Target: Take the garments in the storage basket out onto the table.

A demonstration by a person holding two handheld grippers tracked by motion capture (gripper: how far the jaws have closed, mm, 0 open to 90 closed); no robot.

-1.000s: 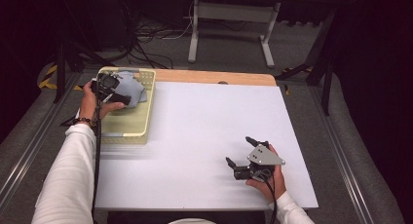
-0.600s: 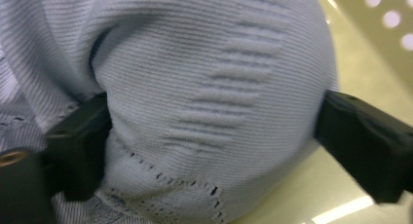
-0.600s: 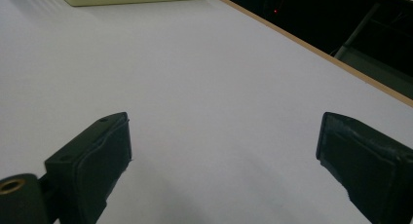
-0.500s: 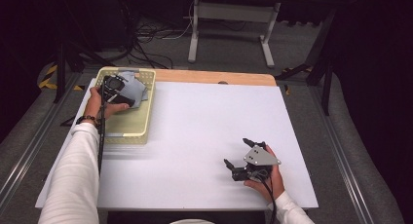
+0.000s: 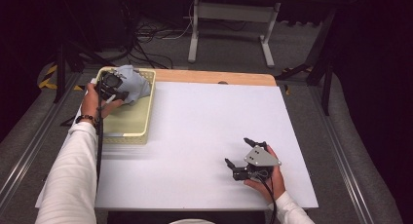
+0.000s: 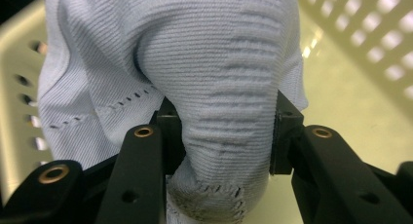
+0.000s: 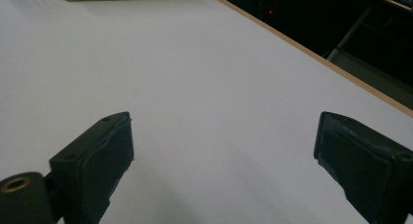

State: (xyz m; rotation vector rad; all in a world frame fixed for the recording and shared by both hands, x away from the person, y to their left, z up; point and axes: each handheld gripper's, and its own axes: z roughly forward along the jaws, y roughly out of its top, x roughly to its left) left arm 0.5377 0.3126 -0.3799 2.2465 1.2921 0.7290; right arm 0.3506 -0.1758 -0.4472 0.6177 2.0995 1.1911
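Left claw [image 5: 115,89] is pinching a fold of the pale blue knitted cloth [image 6: 214,83] inside the cream plastic basket [image 5: 127,134], likely for lifting | right claw [image 5: 246,156] is resting wide open, empty, on the white desk [image 5: 204,121], well right of the basket.

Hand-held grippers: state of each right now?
Left hand-held gripper: shut on pale blue knitted cloth.
Right hand-held gripper: open, holding nothing.
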